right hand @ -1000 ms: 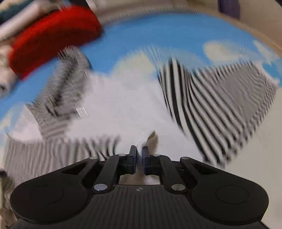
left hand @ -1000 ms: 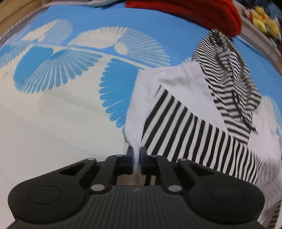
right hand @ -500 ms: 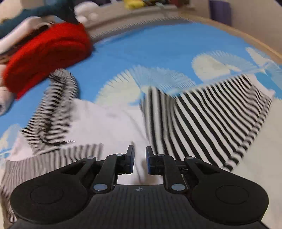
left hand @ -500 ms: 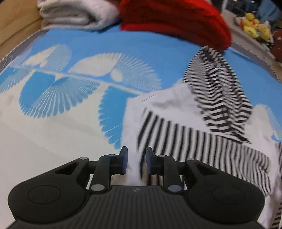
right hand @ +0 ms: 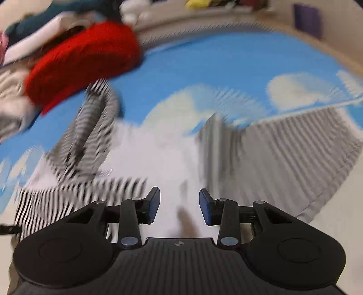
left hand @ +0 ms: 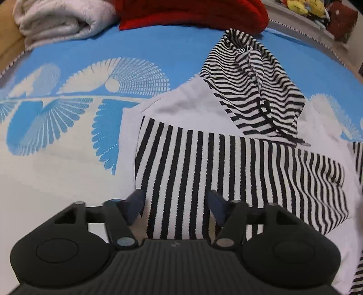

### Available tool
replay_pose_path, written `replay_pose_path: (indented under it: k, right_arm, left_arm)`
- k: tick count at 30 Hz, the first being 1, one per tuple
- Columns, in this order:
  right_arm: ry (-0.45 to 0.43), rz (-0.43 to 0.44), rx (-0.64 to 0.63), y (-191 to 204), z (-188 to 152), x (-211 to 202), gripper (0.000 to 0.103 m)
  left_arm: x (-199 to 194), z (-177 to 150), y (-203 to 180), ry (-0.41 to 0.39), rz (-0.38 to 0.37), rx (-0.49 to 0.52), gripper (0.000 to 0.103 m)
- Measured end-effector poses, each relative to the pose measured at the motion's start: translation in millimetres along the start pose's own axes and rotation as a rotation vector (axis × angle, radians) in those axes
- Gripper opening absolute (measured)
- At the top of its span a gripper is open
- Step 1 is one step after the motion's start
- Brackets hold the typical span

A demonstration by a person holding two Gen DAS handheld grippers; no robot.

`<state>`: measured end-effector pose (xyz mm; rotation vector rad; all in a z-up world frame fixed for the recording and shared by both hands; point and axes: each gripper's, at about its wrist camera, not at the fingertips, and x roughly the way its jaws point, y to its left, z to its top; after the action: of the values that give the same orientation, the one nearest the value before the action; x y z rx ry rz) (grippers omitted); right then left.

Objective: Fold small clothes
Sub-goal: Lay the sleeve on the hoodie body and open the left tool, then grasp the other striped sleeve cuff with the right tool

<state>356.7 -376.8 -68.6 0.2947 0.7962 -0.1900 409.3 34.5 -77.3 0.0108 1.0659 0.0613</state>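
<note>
Hoodie [left hand: 192, 118] is laid flat on blue/white mat [left hand: 68, 127], striped sleeve folded across white body, hood [left hand: 251, 84] toward red cloth [left hand: 192, 11]. Left hand-held gripper [left hand: 175, 204] is released, jaws just opened, sleeve below but not pinched. Right hand-held gripper [right hand: 179, 205] likewise released & just opened over white fabric; view blurred.

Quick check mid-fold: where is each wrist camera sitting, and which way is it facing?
Left wrist: behind the left claw, angled down at the striped hoodie on the blue mat; jaws open, just widened, pressing nothing.
Right wrist: behind the right claw, angled down across the hoodie's white body; blurred; jaws open, just widened.
Shared: hoodie, mat, red garment.
</note>
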Motion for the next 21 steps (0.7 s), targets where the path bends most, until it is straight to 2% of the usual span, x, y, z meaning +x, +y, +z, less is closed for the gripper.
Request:
replay_pose_path:
  k: [2,5,10,15,19,21]
  right_arm:
    - [-0.030,-0.068,0.068,-23.3,8.6,-3.3,0.041]
    - [-0.059,-0.143,0.201,-78.3,16.0,-8.9,0.040]
    - [-0.107,-0.360,0.369,-161.3,11.0,-5.0,0.040]
    - [-0.094,-0.388,0.513,-212.0,3.1,15.3,0.041]
    - [-0.090,-0.397,0.576,-226.2,1.4,28.9,0.049]
    - [-0.103,-0.399,0.552,-224.0,5.1,37.2,0.053]
  left_arm:
    - [0.2,-0.4,-7.8,0.007,-0.008,0.011,0.070]
    - [-3.4,0.1,-12.8,-0.013,-0.026,0.020,0.070]
    - [-6.7,-2.9,-13.1,-0.027,0.000,0.022,0.072]
    - [-6.3,-2.9,-16.2,-0.035,0.029,0.043,0.072]
    - [-2.9,-3.3,-17.0,-0.030,0.037,0.052,0.072]
    - [-2.0,-3.4,-17.2,-0.029,0.043,0.055,0.072]
